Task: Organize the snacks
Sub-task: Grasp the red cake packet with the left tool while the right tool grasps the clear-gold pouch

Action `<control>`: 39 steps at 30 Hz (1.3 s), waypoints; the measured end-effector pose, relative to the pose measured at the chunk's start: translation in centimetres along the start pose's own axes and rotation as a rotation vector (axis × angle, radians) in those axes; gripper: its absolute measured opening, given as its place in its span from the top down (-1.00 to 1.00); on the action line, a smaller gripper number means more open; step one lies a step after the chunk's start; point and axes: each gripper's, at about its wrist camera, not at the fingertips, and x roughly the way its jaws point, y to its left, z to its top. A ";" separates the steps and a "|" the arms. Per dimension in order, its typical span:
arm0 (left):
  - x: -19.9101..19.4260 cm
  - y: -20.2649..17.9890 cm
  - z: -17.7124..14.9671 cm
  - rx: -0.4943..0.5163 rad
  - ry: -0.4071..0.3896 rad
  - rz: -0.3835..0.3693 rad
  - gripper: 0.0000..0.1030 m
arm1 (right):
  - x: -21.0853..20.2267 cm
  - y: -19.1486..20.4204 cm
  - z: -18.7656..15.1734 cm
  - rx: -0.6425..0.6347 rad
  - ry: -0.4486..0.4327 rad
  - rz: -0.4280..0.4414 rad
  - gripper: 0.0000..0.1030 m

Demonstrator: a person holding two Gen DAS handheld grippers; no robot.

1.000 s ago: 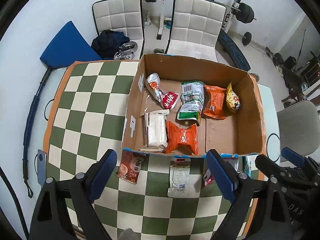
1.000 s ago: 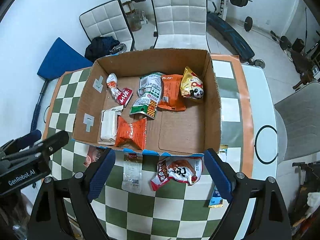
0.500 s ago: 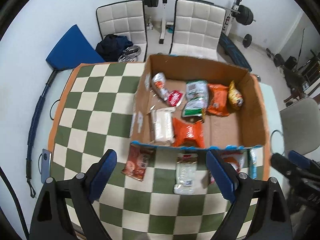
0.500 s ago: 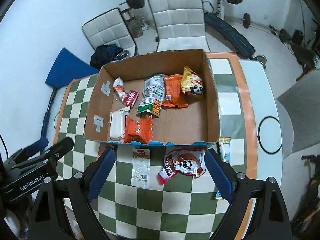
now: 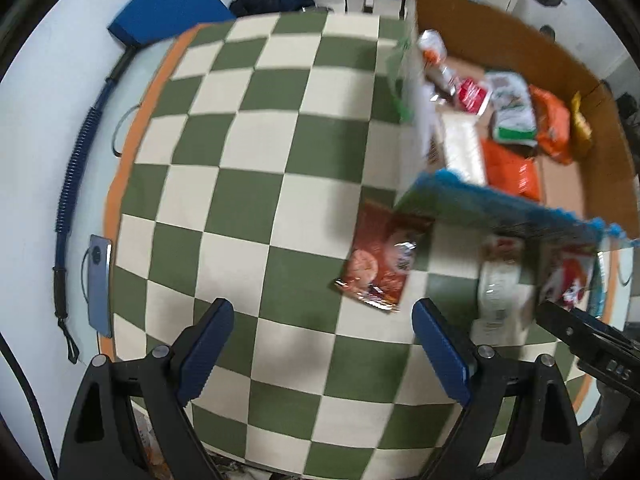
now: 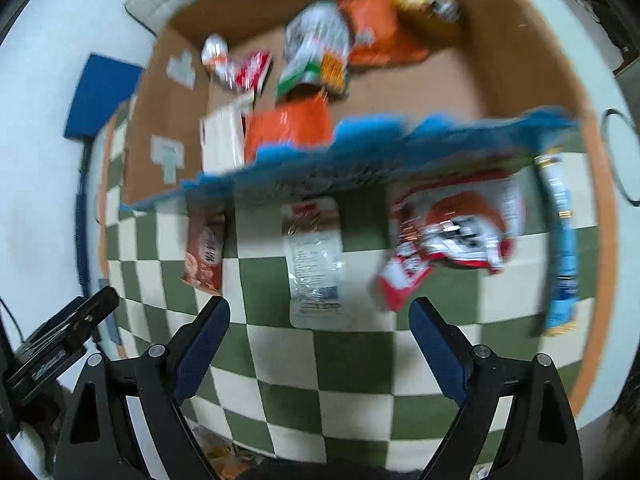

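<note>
Left wrist view: left gripper spread wide, nothing between the blue pads, hanging over the checkered cloth. Dark red snack packet at 1 o'clock from the tips, flat on the cloth, long axis roughly 12-to-6, top edge tucked under the cardboard box front wall. Clear packet at 3 o'clock, blurred, partly behind the right pad. Box cut off at the frame's right edge.

Right wrist view: right gripper also wide open, holding nothing. Clear packet at 12 o'clock just beyond the tips, long axis 12-to-6. Red-white bag at 1 o'clock, probably lying crosswise; motion blur smears it. Blue stick pack at 2 o'clock, lengthwise. Dark red packet at 11 o'clock. Box contents blurred.
</note>
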 end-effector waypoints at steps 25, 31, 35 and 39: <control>8.8 -5.8 1.1 0.131 0.120 -0.048 -0.06 | 9.8 4.3 -0.3 -0.106 0.010 -0.284 -0.08; 8.3 -6.4 -1.8 0.101 0.146 -0.063 0.01 | 9.6 3.7 -1.9 -0.112 0.026 -0.234 0.16; 7.4 -6.7 -3.5 0.087 0.146 -0.064 0.31 | 9.0 3.3 -2.7 -0.117 0.039 -0.198 0.63; 7.5 -6.3 -4.1 0.067 0.156 -0.078 0.34 | 9.9 0.8 -3.1 -0.034 0.109 -0.097 0.58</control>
